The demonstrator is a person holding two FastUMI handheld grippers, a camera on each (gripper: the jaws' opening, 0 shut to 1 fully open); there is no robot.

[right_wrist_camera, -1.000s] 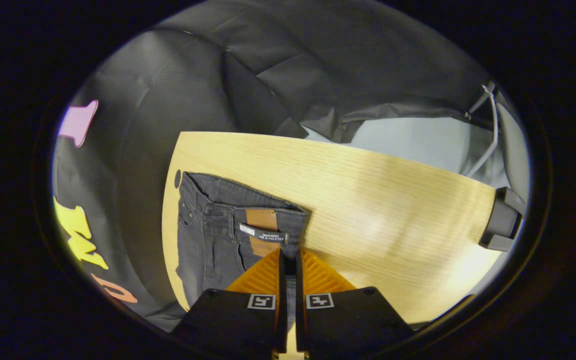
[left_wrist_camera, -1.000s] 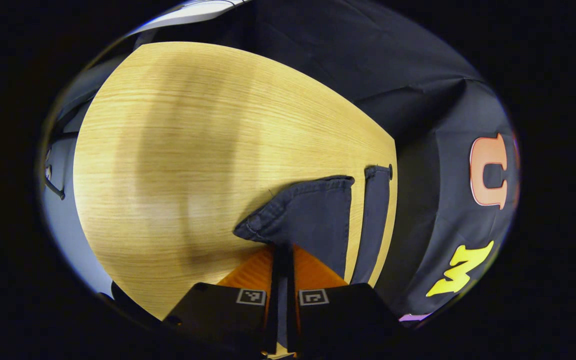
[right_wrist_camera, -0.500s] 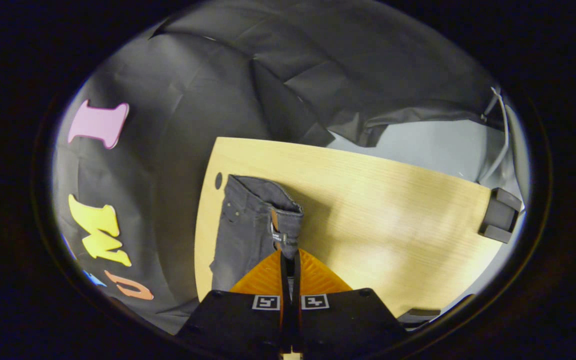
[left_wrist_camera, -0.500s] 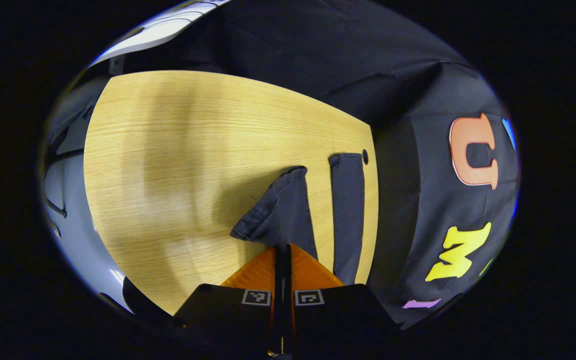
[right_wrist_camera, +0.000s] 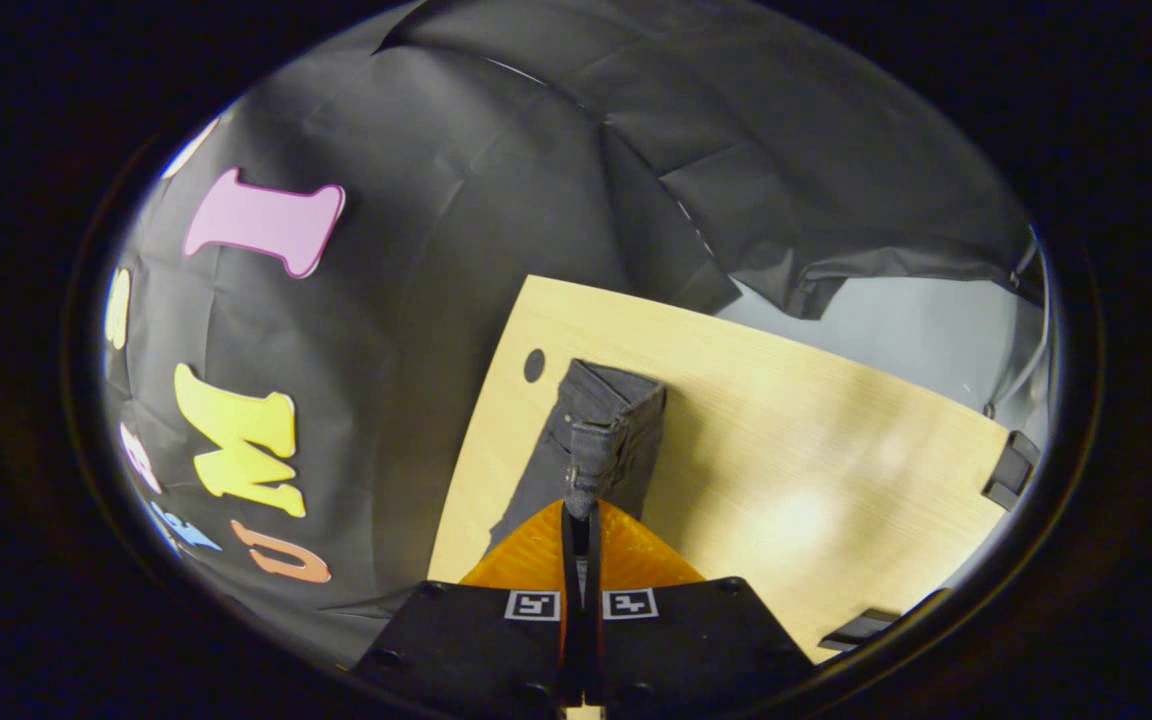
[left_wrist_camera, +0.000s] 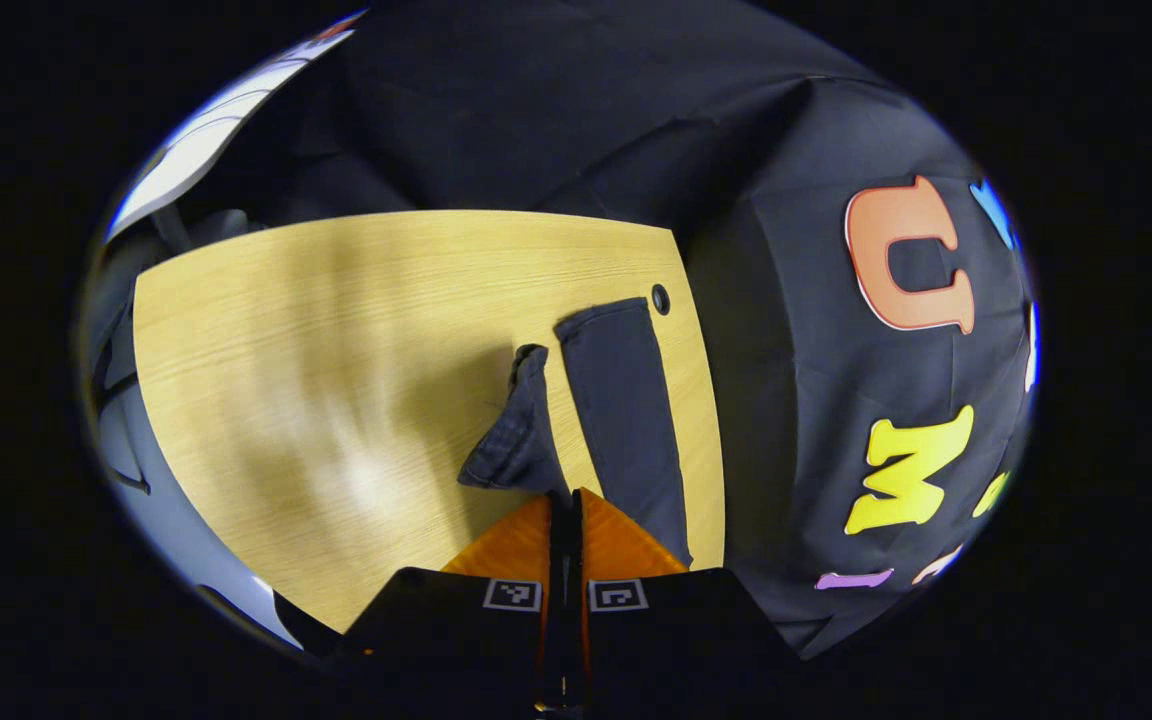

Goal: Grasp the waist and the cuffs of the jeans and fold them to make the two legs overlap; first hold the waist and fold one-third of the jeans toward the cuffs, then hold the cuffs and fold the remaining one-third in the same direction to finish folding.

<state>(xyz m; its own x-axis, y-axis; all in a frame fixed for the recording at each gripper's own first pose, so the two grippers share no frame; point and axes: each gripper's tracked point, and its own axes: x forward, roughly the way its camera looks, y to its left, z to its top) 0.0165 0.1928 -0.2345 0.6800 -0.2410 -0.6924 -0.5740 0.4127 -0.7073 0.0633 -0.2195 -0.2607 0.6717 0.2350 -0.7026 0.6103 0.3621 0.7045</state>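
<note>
While my left gripper (left_wrist_camera: 564, 500) pinches one jeans cuff (left_wrist_camera: 521, 440) above the table (left_wrist_camera: 336, 330), my right gripper (right_wrist_camera: 581, 512) clamps the waist (right_wrist_camera: 601, 440) near the table's far corner.

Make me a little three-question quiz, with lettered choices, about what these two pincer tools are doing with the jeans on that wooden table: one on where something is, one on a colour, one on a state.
1. Where does the flat-lying leg end?
A. beside the small round hole near the table's corner
B. hanging off the near edge
C. on the floor

2. What colour are the jeans?
A. bright red
B. dark grey
C. white

3. What is the left gripper doing?
A. wide open above bare wood
B. shut on a lifted cuff
C. gripping a cup

Answers:
1. A: in the left gripper view the flat leg on the table stops just short of the round hole.
2. B: the jeans look dark grey in both views.
3. B: the left gripper has its fingers closed on the lifted cuff, as the right gripper pinches the waist.
</note>
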